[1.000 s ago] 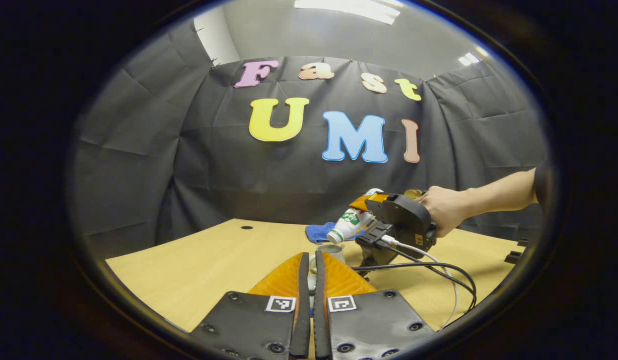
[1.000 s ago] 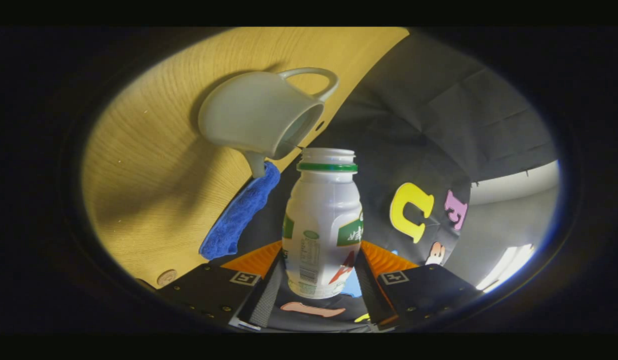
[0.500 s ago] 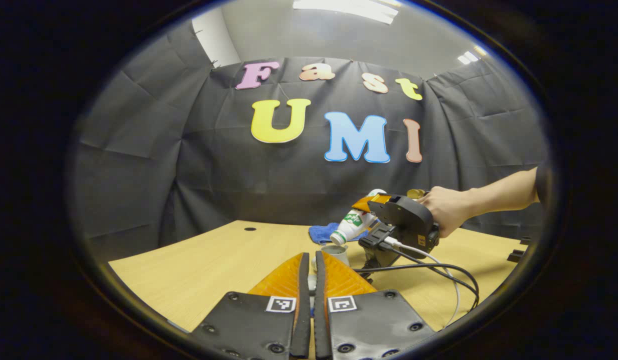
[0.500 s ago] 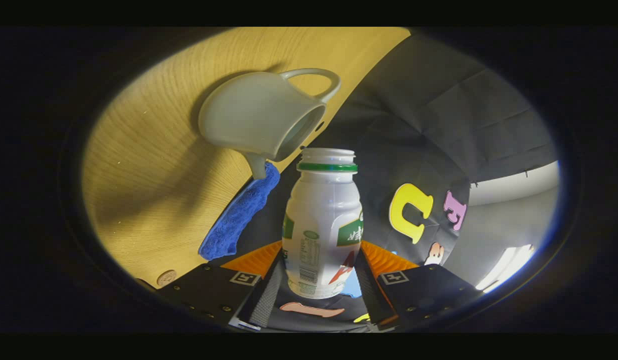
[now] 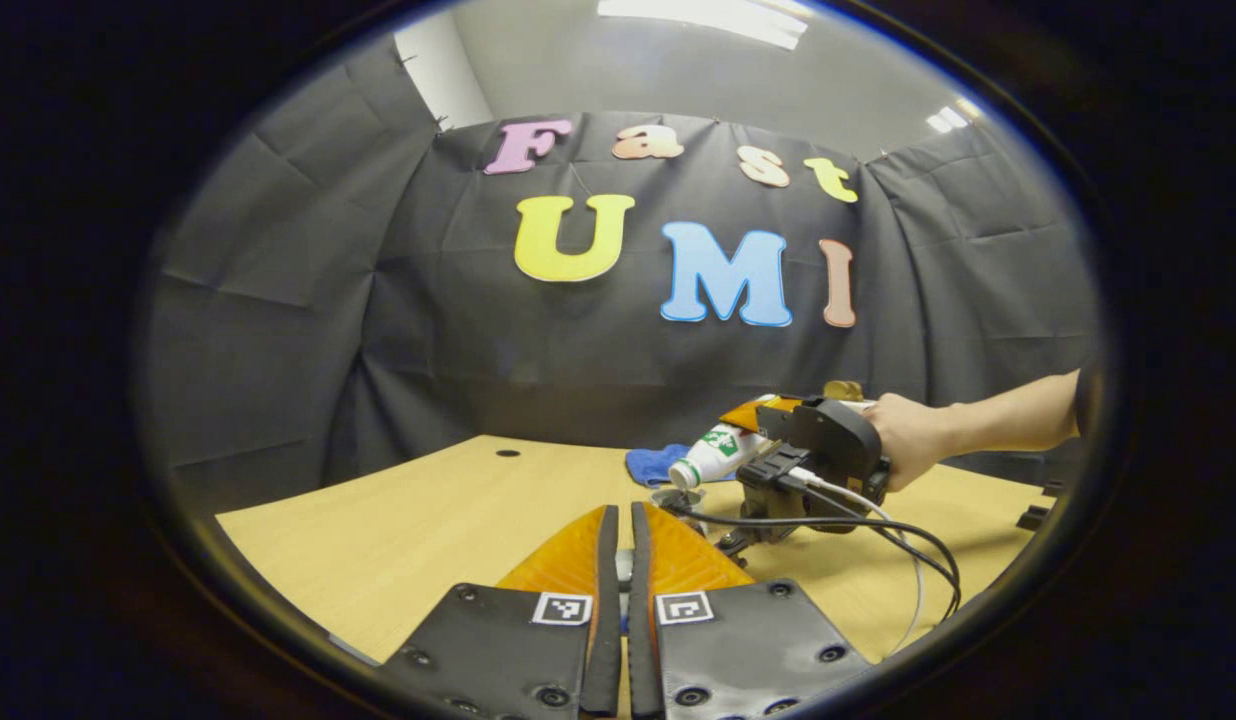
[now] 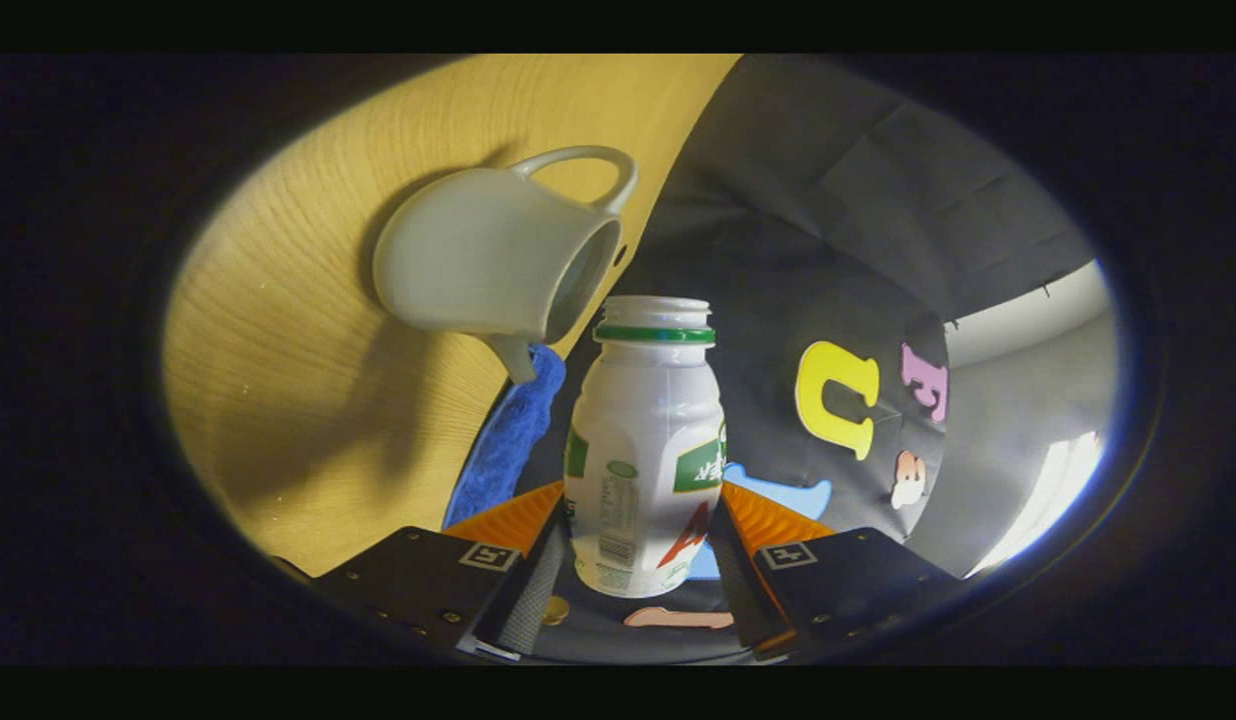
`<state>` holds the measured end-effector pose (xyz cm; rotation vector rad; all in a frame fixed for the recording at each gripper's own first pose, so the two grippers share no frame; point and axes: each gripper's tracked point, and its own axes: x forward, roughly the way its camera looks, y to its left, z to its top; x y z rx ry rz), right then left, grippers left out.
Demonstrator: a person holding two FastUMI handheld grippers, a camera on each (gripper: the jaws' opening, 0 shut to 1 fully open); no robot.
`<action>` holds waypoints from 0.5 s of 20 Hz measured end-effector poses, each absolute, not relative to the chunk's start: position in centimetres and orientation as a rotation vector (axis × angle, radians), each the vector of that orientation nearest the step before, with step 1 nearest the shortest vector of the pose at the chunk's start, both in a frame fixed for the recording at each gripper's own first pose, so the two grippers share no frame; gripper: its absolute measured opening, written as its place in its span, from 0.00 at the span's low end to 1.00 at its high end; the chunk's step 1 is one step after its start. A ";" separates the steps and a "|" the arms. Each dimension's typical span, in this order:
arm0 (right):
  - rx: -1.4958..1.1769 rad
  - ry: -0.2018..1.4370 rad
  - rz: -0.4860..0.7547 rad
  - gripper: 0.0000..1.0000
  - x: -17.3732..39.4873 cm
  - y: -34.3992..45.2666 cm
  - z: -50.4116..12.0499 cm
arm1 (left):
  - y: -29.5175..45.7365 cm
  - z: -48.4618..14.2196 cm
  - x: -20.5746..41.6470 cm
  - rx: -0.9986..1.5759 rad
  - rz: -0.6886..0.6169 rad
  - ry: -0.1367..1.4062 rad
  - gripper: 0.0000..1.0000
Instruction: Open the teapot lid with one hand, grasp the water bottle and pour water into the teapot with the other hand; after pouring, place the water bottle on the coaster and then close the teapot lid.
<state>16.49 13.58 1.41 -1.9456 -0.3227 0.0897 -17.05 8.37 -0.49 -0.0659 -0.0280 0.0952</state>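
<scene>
Right gripper view, right gripper (image 6: 643, 545) clamping bottle (image 6: 646, 450), mouth beside open teapot (image 6: 493, 265) rim, left gripper (image 5: 619, 560) closed.

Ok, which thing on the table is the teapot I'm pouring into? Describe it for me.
In the right gripper view, start from the yellow wooden table. Just beyond the mouth of the water bottle clamped in the right gripper sits the teapot. It is plain pale ceramic with a loop handle, a short spout and an open top, unlike the soft blue cloth beside it.

— The water bottle (image 6: 646, 440)?
— White, green neck ring, uncapped, tipped with its mouth just beside the teapot's opening.
— And the teapot (image 6: 488, 260)?
— White, lidless, loop handle, standing on the desk (image 6: 308, 400).
</scene>
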 end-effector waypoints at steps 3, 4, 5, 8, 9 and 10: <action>-1.827 -0.285 0.117 0.72 17.0 13.0 1.0 | 7.9 -1.0 -16.7 -0.074 0.082 -0.019 0.13; -1.780 -0.269 0.132 0.72 16.8 12.9 0.5 | 7.6 -1.1 -16.5 -0.074 0.076 -0.014 0.13; -1.729 -0.253 0.146 0.72 16.3 12.8 -0.1 | 7.5 -1.1 -16.3 -0.074 0.072 -0.011 0.13; -1.535 -0.222 0.177 0.72 15.4 12.4 -0.2 | 7.0 -0.4 -15.4 -0.083 0.051 -0.018 0.13; -1.458 -0.206 0.187 0.72 15.2 12.2 -0.1 | 6.9 0.2 -14.9 -0.083 0.044 -0.025 0.13; -1.383 -0.185 0.195 0.72 15.0 11.8 0.1 | 6.8 0.8 -14.5 -0.081 0.036 -0.035 0.14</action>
